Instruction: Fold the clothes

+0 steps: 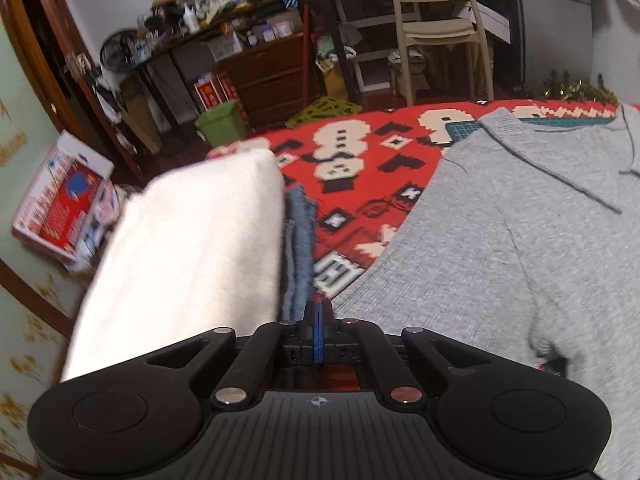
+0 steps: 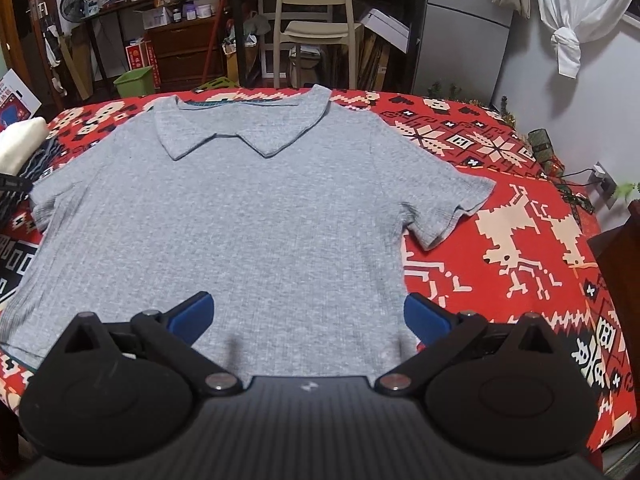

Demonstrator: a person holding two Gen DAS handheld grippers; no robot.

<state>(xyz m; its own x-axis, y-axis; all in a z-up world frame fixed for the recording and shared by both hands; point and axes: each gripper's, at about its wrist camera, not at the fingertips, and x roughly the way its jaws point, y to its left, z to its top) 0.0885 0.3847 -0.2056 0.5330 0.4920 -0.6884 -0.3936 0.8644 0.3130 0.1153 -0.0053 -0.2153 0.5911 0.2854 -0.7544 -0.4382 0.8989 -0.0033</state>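
- We read the step as start of a fold: one grey shirt (image 2: 240, 208) lies flat, front up, collar (image 2: 240, 136) at the far side, spread on the red patterned blanket (image 2: 520, 240). No fold made yet, as far as we can judge.
- Right gripper (image 2: 308, 316): jaws wide apart, nothing betw. them; it hangs over the near hem, blue pads (image 2: 196, 312) above the cloth. Contact w/ the cloth not certain from this view.
- Left gripper (image 1: 318, 320): jaws fully closed, blue pads pressed together, apparently empty. It sits at the shirt's left edge, beside a stack at the blanket's left side.
- Stack: one white folded item (image 1: 180, 248) w/ denim (image 1: 298, 248) just beside/under it; we take these as done pieces, but that's a guess.
- Next move, our judgement: left needs to open before it can take cloth; each gripper then needs a hem corner or sleeve edge, pinching both layers, then lift and carry across w/o dragging the rest.
- Count: shirts to fold 1; sleeves 2 (right one (image 2: 452, 204) clear, left partly at frame edge); grippers 2; folded items approx. 2; chair (image 2: 316, 20) in background 1.
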